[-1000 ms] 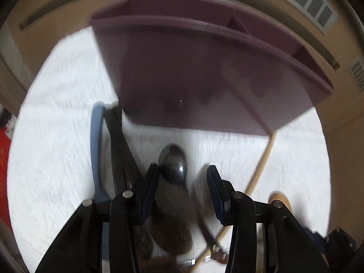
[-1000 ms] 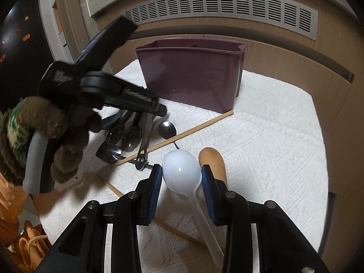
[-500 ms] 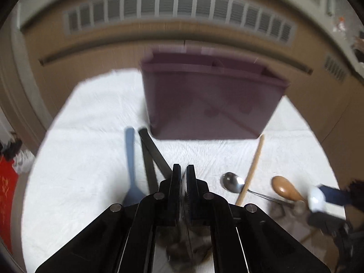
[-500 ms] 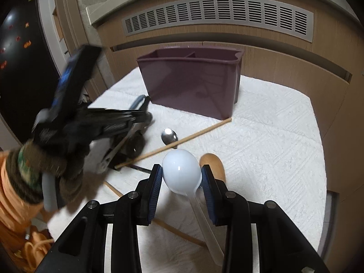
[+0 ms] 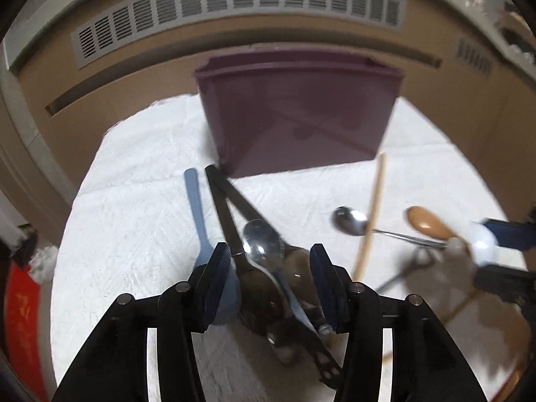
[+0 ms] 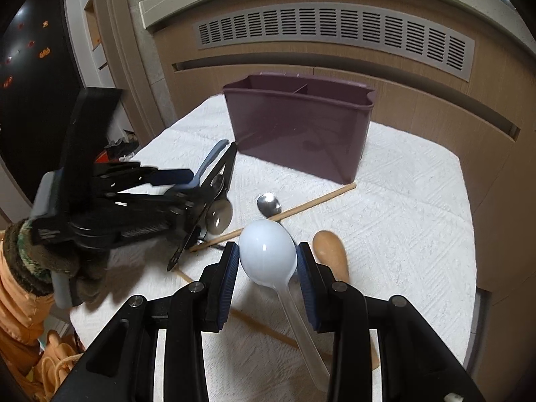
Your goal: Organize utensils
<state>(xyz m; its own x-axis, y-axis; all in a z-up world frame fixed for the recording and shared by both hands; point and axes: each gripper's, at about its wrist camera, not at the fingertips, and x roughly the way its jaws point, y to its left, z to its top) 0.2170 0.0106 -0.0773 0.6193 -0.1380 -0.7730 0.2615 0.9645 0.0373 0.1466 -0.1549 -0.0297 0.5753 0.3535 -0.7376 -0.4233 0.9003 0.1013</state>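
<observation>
My left gripper (image 5: 270, 268) hovers low over a pile of utensils on the white towel. Its jaws are opening, and a steel spoon (image 5: 261, 243) lies between the pads without being pressed. A blue-grey spoon (image 5: 197, 211) and black handles (image 5: 227, 207) lie beside it. My right gripper (image 6: 268, 254) is shut on the bowl of a white plastic spoon (image 6: 268, 248), held above the towel. The purple caddy (image 6: 298, 134) stands behind, its divided top open. The left gripper (image 6: 191, 191) also shows on the left of the right wrist view.
A small steel spoon (image 6: 269, 204), a long chopstick (image 6: 301, 207) and a wooden spoon (image 6: 330, 251) lie on the towel (image 6: 418, 234) between the grippers and the caddy. A wooden wall with a vent (image 6: 335, 37) rises behind. The towel's edge drops off at left.
My left gripper pulled back from the caddy, snapped shut, then spread its jaws again around the steel spoon. The right gripper kept the white spoon and hardly moved.
</observation>
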